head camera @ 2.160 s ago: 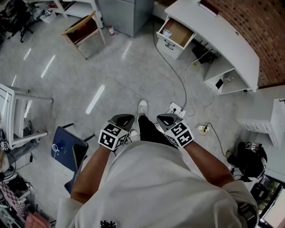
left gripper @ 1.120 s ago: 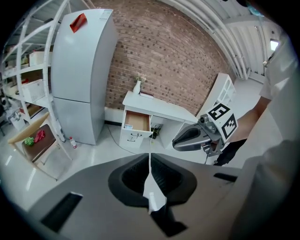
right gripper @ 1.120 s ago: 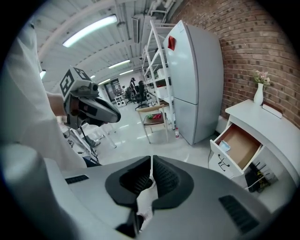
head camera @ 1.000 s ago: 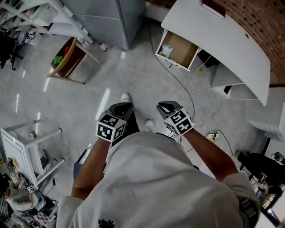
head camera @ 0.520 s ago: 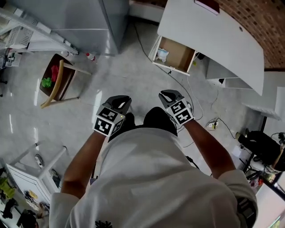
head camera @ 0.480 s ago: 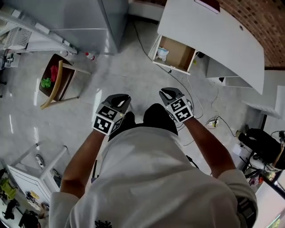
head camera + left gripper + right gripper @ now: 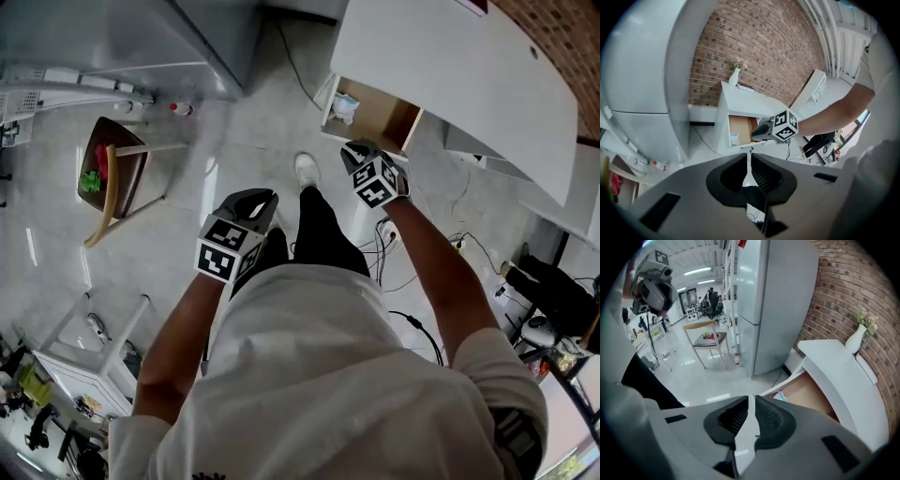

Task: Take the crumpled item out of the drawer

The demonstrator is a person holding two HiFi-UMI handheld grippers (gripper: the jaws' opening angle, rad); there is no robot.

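The white desk's drawer (image 7: 386, 114) stands open, its brown inside showing. A pale crumpled item (image 7: 344, 105) lies at the drawer's left end; it also shows as the crumpled item (image 7: 781, 397) in the right gripper view and the crumpled item (image 7: 734, 138) in the left gripper view. My right gripper (image 7: 355, 150) is held out just short of the drawer's front, jaws shut with nothing in them (image 7: 751, 407). My left gripper (image 7: 255, 199) hangs back over the floor, also shut and empty (image 7: 749, 161). From there the right gripper (image 7: 774, 131) shows in front of the drawer (image 7: 742, 128).
The white desk (image 7: 459, 75) stands against a brick wall, with a vase (image 7: 857, 339) on top. A grey fridge (image 7: 141, 37) is at the left, a small bottle (image 7: 180, 109) at its foot. A wooden chair (image 7: 111, 178) stands at the left. Cables and a power strip (image 7: 389, 232) lie on the floor.
The person has walked towards the desk, so the drawer is nearer. The right gripper has reached forward to the drawer's front; the left stays back.
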